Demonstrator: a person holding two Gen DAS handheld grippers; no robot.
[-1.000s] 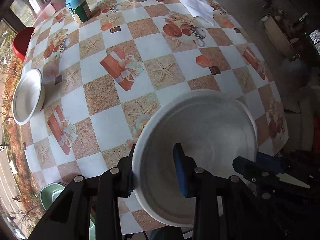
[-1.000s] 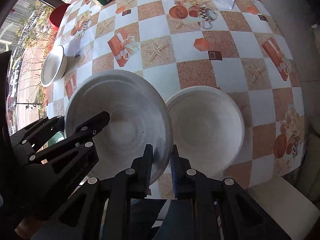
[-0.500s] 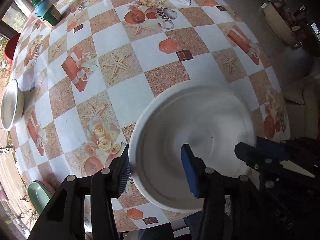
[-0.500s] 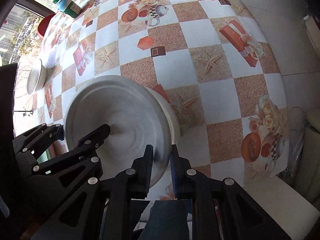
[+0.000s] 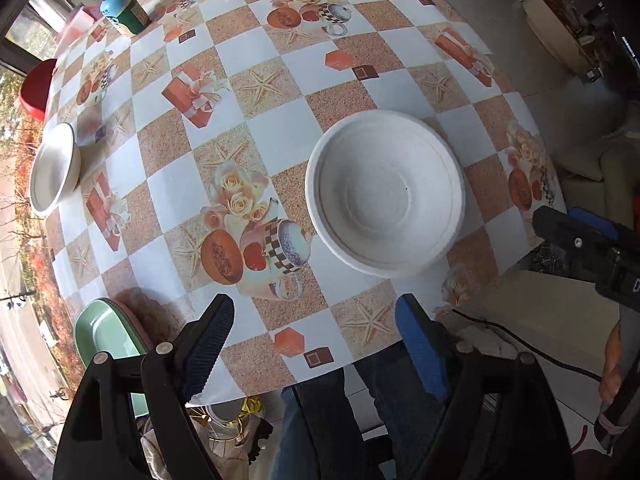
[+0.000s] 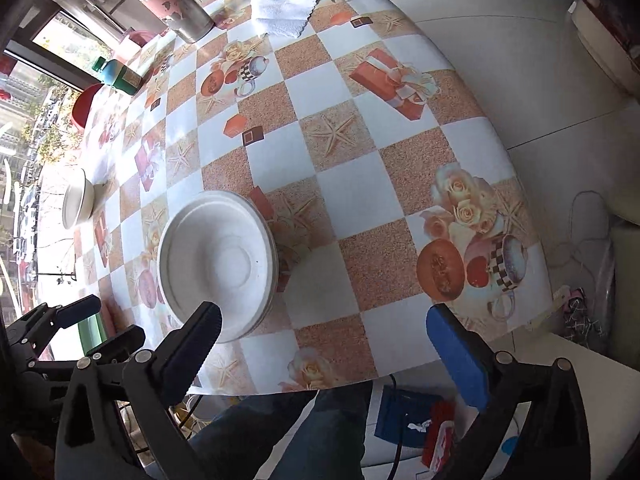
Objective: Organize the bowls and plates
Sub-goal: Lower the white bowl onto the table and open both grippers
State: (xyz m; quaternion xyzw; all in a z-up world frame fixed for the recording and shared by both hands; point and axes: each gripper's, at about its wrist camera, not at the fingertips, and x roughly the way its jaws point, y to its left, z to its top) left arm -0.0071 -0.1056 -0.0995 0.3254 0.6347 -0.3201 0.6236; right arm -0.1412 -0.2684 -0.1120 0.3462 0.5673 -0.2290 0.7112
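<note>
At the far left edge of my left wrist view sits a lone white bowl [image 5: 54, 168], tipped a little on the worktop [image 5: 276, 60], with a green plate [image 5: 106, 338] poking out at the lower left, close beside my left hand-held gripper [image 5: 316, 344]. That gripper is spread wide and holds nothing. Toward the middle of the frame, ahead of its fingers and slightly right, rests the white plate stack [image 5: 386, 194], one dish nested in another, flat and apart from both fingers. At the right edge the black body of my other tool shows.

From my right wrist view, the same bowl [image 6: 76, 204] lies at the left, well apart; the stack [image 6: 218, 260] is left of centre, just past my left fingertip [image 6: 200, 332], and my right hand-held gripper [image 6: 324, 344] is also spread and empty.

I judge the remaining bowl lies far to the left of both tools, so my left hand is the nearer one to fetch it; being round, it has no long axis to line up with.
</note>
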